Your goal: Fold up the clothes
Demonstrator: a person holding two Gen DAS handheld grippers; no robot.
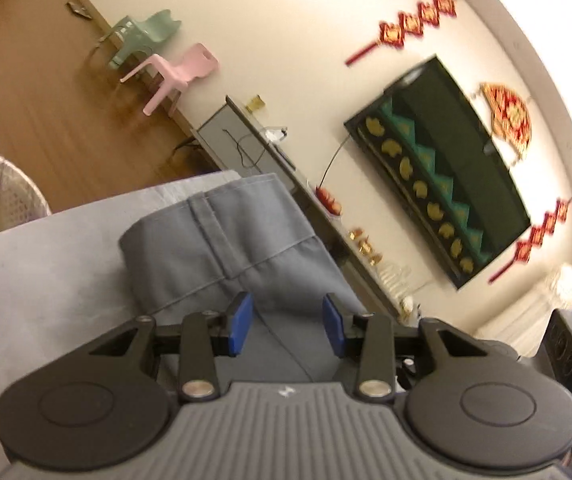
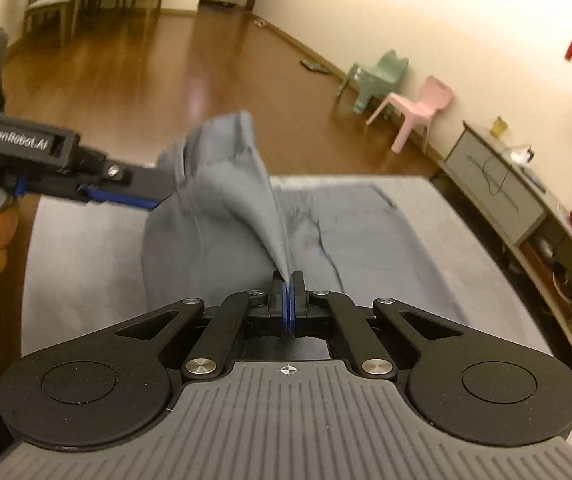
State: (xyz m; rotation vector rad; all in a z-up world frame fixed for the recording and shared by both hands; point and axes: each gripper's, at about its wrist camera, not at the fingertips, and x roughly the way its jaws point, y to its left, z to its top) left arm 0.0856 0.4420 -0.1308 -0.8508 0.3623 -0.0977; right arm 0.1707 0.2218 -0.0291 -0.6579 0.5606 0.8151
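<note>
Grey cotton trousers (image 2: 214, 216) lay partly on the pale grey padded surface (image 2: 425, 240), one end lifted off it. The right gripper (image 2: 288, 304) had its blue pads pinched tight on a fabric corner. The left gripper (image 1: 287, 322) stood with its pads well apart, holding nothing, just above the cloth.

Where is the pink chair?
In the right wrist view the pink chair stands at the right by the wall, between the green chair and the cabinet.
</note>
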